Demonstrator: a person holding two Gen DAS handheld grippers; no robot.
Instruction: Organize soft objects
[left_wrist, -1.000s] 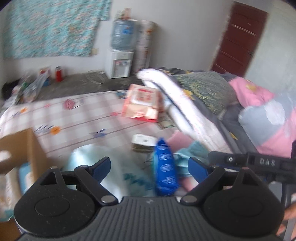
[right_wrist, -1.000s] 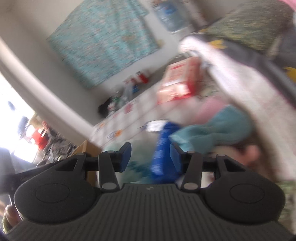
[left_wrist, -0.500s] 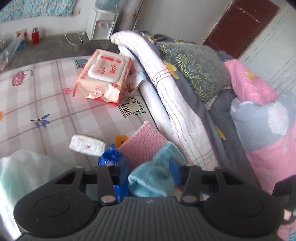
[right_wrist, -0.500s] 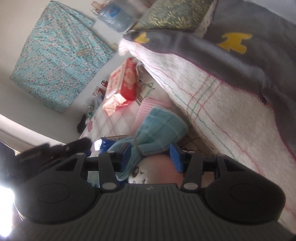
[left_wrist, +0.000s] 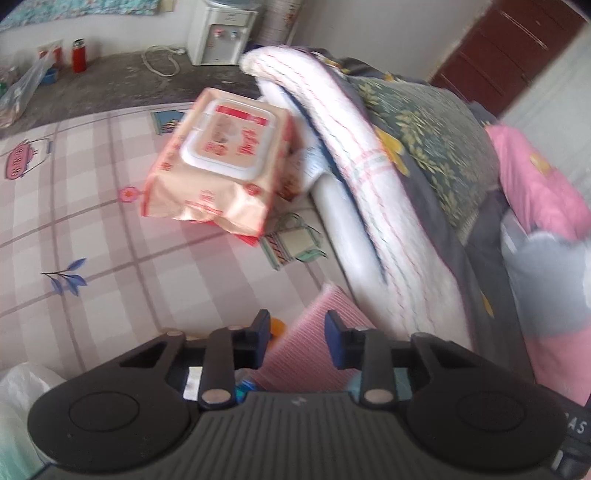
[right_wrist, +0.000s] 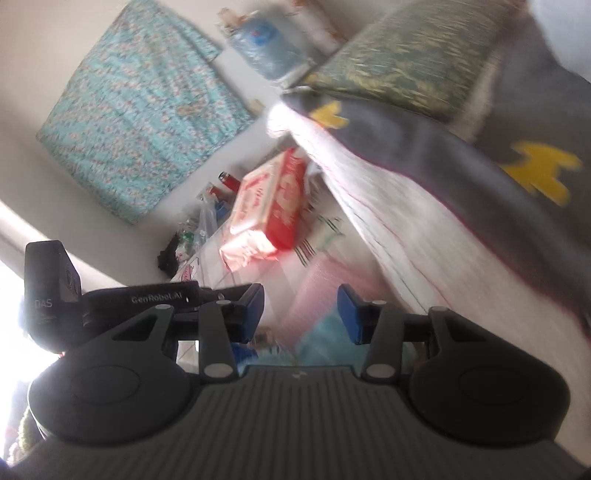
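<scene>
- The left gripper (left_wrist: 297, 336) has its jaws closing. A gap still shows between the blue pads, and they do not visibly pinch anything.
- The pink ribbed cloth (left_wrist: 328, 302) lies flat on the bed sheet (left_wrist: 110, 240), in line with that gap. Only a sliver of the teal towel (left_wrist: 352, 384) shows, tucked under the gripper's body.
- The right gripper (right_wrist: 301, 310) also has its jaws closing with the pads apart. The view is blurred, but the teal towel (right_wrist: 325, 332) lies low between them and the pink cloth beyond it. No grip can be seen.
- The step in hand looks like taking hold of the soft cloths. Flat fabric is better pinched at a raised fold or an edge than pressed from above.
- Each gripper should probably commit to one cloth. The two pieces touch or overlap, so a careless bite could take both.
- A slow lift would show whether the fabric hangs from the pads or slips out.
- Further out, the wipes pack (left_wrist: 221, 162) rests against the folded white blanket (left_wrist: 369, 192), well apart from the jaws. A lift should stay clear of the blanket's edge so it does not snag.
</scene>
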